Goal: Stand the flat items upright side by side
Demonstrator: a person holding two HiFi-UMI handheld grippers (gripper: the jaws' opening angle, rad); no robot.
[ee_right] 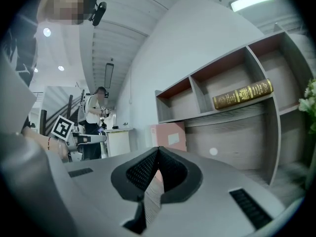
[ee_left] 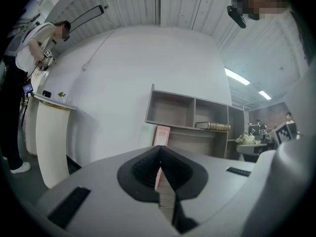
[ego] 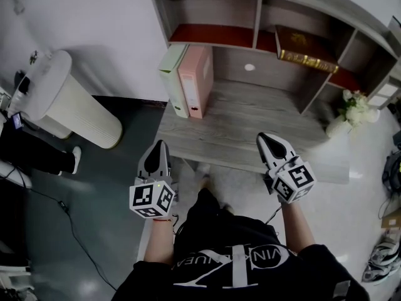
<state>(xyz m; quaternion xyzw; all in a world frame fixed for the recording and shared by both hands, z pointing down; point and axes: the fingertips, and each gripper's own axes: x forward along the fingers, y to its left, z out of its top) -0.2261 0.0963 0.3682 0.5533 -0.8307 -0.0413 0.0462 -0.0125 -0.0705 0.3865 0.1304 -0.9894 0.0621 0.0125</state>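
Two flat binders stand upright side by side at the desk's left end: a pale green one (ego: 173, 79) and a pink one (ego: 196, 80), also seen as the pink binder (ee_left: 161, 135) and the pink binder (ee_right: 169, 137). A brown book with gilt lettering (ego: 303, 49) lies flat on the shelf, shown too as the book (ee_right: 243, 94) and the book (ee_left: 213, 126). My left gripper (ego: 158, 150) hovers at the desk's front edge, shut and empty. My right gripper (ego: 270, 142) hangs over the front right of the desk, shut on nothing.
The grey wooden desk (ego: 238, 121) carries a shelf unit with several open compartments (ego: 213, 11). A white vase of flowers (ego: 351, 113) stands at the right end. A white ribbed cylinder (ego: 69, 99) stands on the floor to the left. Shoes (ego: 383, 256) lie at right.
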